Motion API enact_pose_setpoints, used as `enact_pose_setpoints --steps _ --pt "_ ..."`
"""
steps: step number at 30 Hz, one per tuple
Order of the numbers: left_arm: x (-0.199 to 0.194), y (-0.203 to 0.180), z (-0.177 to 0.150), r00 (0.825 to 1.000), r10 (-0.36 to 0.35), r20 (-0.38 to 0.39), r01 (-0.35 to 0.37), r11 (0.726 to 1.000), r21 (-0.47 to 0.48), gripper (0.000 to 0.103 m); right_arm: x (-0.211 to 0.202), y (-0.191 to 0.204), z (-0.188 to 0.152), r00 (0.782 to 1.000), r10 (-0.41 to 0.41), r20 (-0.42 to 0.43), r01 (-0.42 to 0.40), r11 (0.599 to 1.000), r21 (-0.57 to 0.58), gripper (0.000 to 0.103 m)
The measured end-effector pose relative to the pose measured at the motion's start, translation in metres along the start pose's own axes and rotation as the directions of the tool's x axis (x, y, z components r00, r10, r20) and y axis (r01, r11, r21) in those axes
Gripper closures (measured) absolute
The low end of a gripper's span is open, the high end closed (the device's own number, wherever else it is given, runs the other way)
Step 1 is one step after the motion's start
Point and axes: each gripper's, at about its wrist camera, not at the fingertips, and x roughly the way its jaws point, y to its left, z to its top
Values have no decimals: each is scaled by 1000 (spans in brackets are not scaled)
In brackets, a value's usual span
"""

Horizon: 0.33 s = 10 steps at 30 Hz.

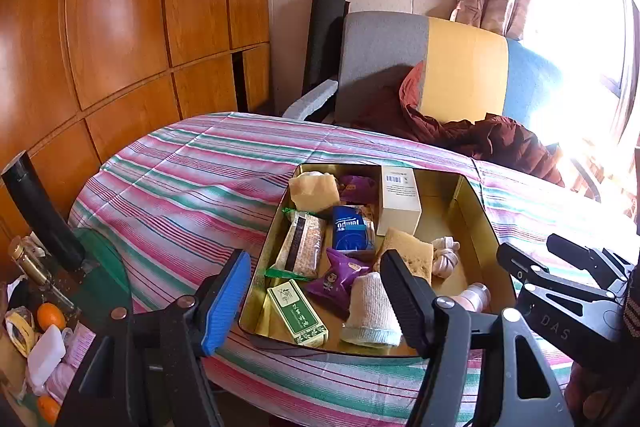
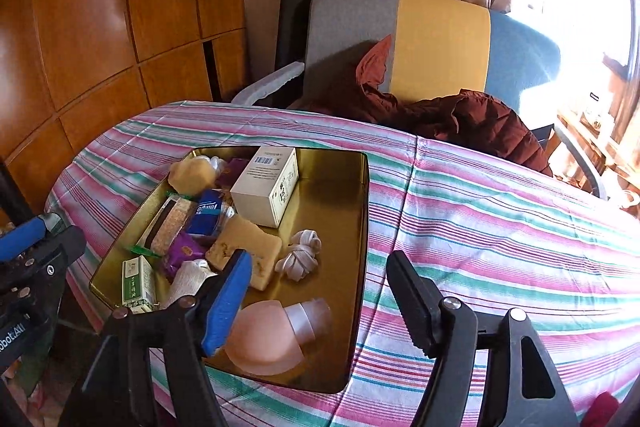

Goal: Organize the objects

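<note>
tray (image 2: 362, 227): gold, open, on the striped cloth (image 2: 500, 227) near the table's left edge.
tray, far end: white box (image 2: 266, 185) upright, a yellow sponge (image 2: 188, 173) in the far left corner.
tray, middle: blue tissue pack (image 1: 349, 229), a second sponge (image 2: 246, 253), knotted socks (image 2: 300, 255), purple packets (image 1: 340, 277).
tray, near edge: green box (image 1: 298, 313) in the near left corner, rolled white cloth (image 1: 372, 309), pink bottle (image 2: 272, 337) lying on its side.
left gripper (image 1: 316, 301): jaws apart, nothing between them, above the tray's near left corner.
right gripper (image 2: 320, 301): jaws wide, nothing held, over the tray's near right corner; the bottle seems to lie below the blue finger (image 2: 228, 301), untouched.
behind the table: chair (image 2: 440, 39) with a brown jacket (image 2: 480, 123).
</note>
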Motion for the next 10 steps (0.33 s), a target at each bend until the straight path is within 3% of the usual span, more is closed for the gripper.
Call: enact_pose_setpoints --steps 4,10 --pt "-1 2 -1 1000 -4 22 4 1000 -4 39 1 3 0 1000 2 -4 -2 1000 -7 31" --pt "4 5 -1 1000 -25 -11 25 1000 -12 40 1 8 0 1000 2 0 -2 1000 -22 31"
